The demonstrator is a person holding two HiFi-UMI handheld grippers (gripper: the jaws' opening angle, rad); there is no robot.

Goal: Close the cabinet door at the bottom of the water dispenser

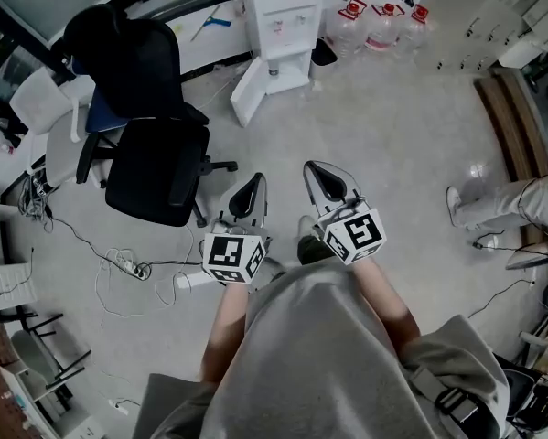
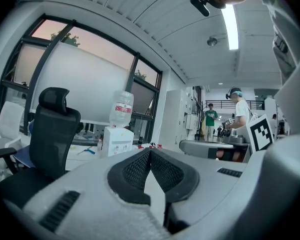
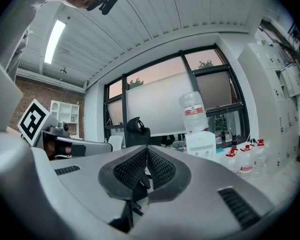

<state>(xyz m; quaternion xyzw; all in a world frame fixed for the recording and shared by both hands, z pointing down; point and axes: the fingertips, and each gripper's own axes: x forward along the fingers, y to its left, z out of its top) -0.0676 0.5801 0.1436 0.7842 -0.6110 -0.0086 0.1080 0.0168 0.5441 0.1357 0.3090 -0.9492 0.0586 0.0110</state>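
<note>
One water dispenser [image 1: 281, 26], three spare bottles [image 1: 381, 29], perhaps two chairs [image 1: 150, 174].

Two hand-held grippers, side by side, pointing forward.
The left gripper [image 1: 257, 181] and right gripper [image 1: 314, 168] have jaws pressed together, empty; bare forearms [image 1: 224, 323] reach out behind them.

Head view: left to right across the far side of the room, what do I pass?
Black office chair → open cabinet door → water dispenser → spare water bottles → white lockers.
</note>
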